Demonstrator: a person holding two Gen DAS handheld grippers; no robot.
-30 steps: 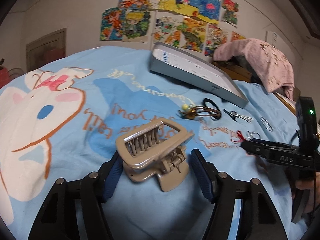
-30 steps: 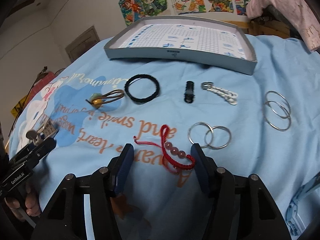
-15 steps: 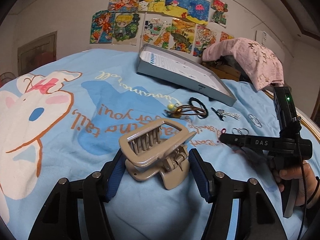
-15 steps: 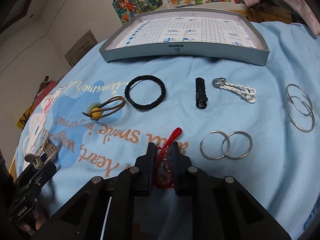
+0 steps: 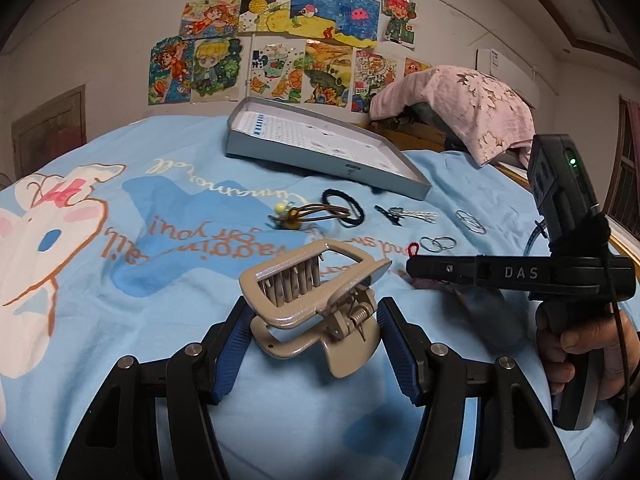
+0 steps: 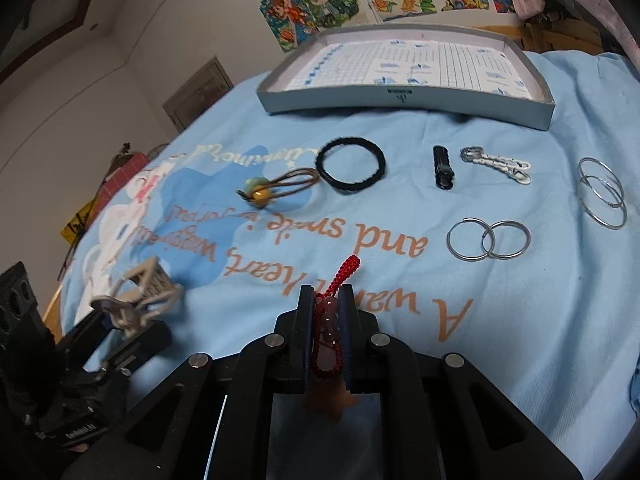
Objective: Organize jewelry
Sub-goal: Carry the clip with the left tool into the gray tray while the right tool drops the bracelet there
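My left gripper (image 5: pixel 314 320) is shut on a beige hair claw clip (image 5: pixel 312 300) and holds it above the blue cloth. My right gripper (image 6: pixel 326 304) is shut on a red beaded bracelet (image 6: pixel 330 320), whose braided end sticks out forward; this gripper shows side-on in the left wrist view (image 5: pixel 416 270). A grey tray (image 6: pixel 404 98) with gridded paper stands at the far side of the cloth and has nothing in it. The left gripper with the clip shows in the right wrist view (image 6: pixel 136 296), low at the left.
On the cloth lie a black hair band (image 6: pixel 351 164), a brown hair tie with a yellow bead (image 6: pixel 276 188), a black clip (image 6: pixel 443 166), a white clip (image 6: pixel 498 162), two small silver hoops (image 6: pixel 488 239) and two larger hoops (image 6: pixel 602 191). A pink cloth (image 5: pixel 460 108) lies beyond.
My right gripper closed on the red bracelet and lifted it off the cloth. My left gripper still holds the claw clip and has moved toward the tray.
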